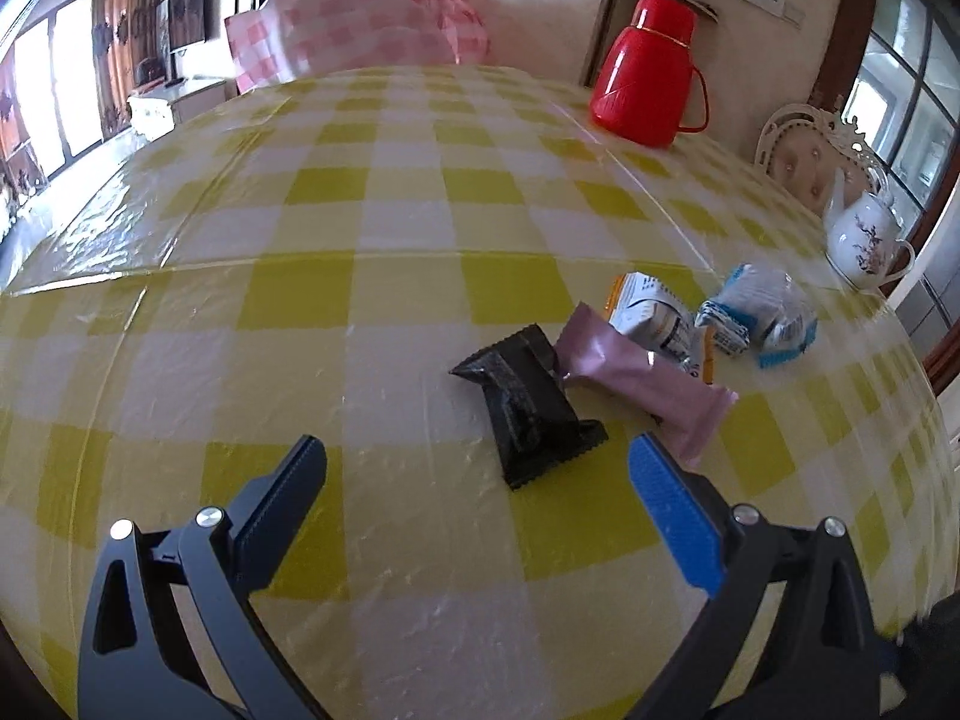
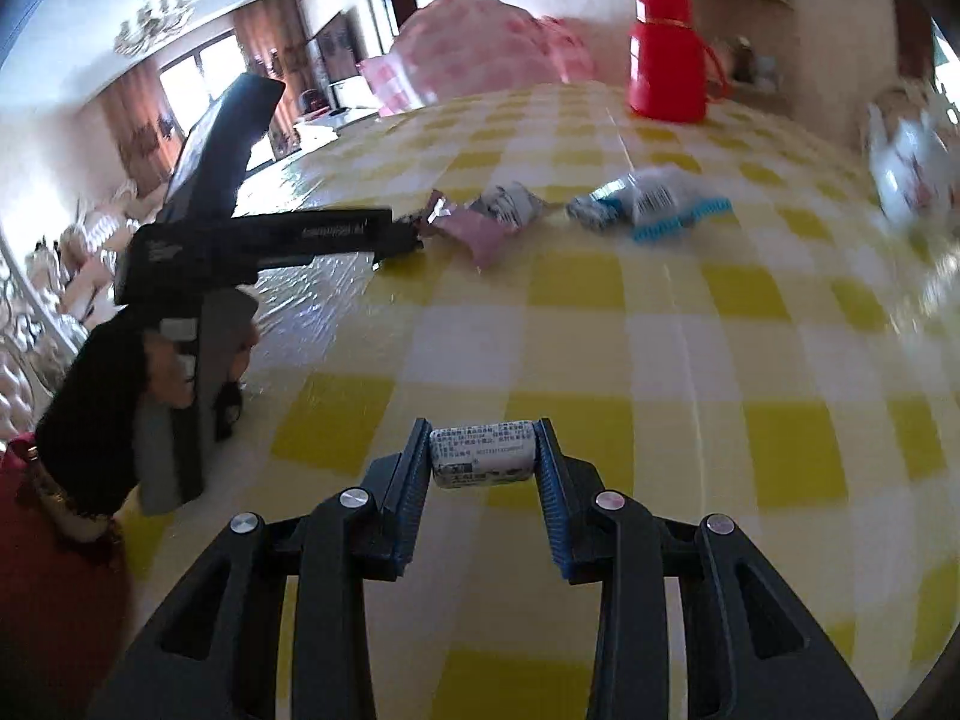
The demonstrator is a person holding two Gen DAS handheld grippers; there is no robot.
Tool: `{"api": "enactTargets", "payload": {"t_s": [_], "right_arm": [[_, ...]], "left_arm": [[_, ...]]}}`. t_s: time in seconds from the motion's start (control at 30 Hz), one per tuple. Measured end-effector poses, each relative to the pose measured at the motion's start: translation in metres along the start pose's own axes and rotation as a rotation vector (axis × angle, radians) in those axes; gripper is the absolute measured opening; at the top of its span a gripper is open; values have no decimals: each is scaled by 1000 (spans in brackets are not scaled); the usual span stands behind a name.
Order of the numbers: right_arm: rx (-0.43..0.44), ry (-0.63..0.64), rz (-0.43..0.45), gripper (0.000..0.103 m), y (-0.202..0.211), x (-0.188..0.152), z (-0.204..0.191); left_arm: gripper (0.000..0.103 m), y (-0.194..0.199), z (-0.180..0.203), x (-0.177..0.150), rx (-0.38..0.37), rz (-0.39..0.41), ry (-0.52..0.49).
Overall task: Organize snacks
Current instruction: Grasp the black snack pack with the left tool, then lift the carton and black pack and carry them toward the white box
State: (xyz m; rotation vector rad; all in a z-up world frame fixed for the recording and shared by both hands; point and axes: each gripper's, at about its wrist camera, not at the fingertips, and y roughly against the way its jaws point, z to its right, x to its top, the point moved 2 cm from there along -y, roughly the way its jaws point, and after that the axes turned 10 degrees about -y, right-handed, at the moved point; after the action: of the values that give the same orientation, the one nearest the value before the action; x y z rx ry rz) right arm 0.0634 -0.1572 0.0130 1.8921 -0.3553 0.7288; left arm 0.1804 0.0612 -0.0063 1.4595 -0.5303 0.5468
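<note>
A row of snack packets lies on the yellow-checked table: a black packet (image 1: 528, 405), a pink bar (image 1: 645, 381), a white-orange packet (image 1: 654, 315) and blue-white packets (image 1: 759, 315). My left gripper (image 1: 477, 471) is open, just in front of the black packet. In the right wrist view the left gripper (image 2: 396, 243) reaches toward the pink bar (image 2: 477, 234) and the blue-white packets (image 2: 654, 204). My right gripper (image 2: 483, 450) is shut on a small white snack packet (image 2: 482, 453), held above the table, apart from the row.
A red thermos (image 1: 648, 72) stands at the table's far side. A white floral teapot (image 1: 864, 240) stands at the right edge. A pink checked cloth bundle (image 1: 360, 24) lies beyond the far edge. A cream chair (image 1: 804, 156) stands at the right.
</note>
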Motion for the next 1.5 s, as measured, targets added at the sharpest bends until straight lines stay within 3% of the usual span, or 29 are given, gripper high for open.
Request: {"api": "enactTargets", "payload": {"t_s": [0.23,0.3,0.37,0.4,0.43,0.53,0.6,0.8,1.17,1.5], "right_arm": [[22,-28,-66,35,-5,-12,-1],[24,-32,-72,35,-4,-13,0],[21,-24,-71,35,-3,-14,-1],[23,-21,-71,35,-2,-15,-2],[25,-23,-72,35,-2,-15,-1],[37,-34,-75,35,-1,-15,0],[32,-39,-73,35,-1,-14,1],[17,-56,-44,34,1,-12,4],[-15,-63,-4,34,6,-6,8],[-55,-65,88,34,20,-1,9]], "left_arm": [[101,-20,10,16,110,-44,18],[101,-30,16,21,180,-85,-14],[78,-29,21,23,179,-72,-42],[36,-23,23,22,174,-46,-63],[33,-19,25,19,176,-38,-90],[33,-8,24,7,127,-41,-121],[33,5,20,4,55,-15,-100],[33,35,35,-7,21,66,-131],[33,62,86,-33,38,122,-269],[33,89,92,-52,44,191,-258]]}}
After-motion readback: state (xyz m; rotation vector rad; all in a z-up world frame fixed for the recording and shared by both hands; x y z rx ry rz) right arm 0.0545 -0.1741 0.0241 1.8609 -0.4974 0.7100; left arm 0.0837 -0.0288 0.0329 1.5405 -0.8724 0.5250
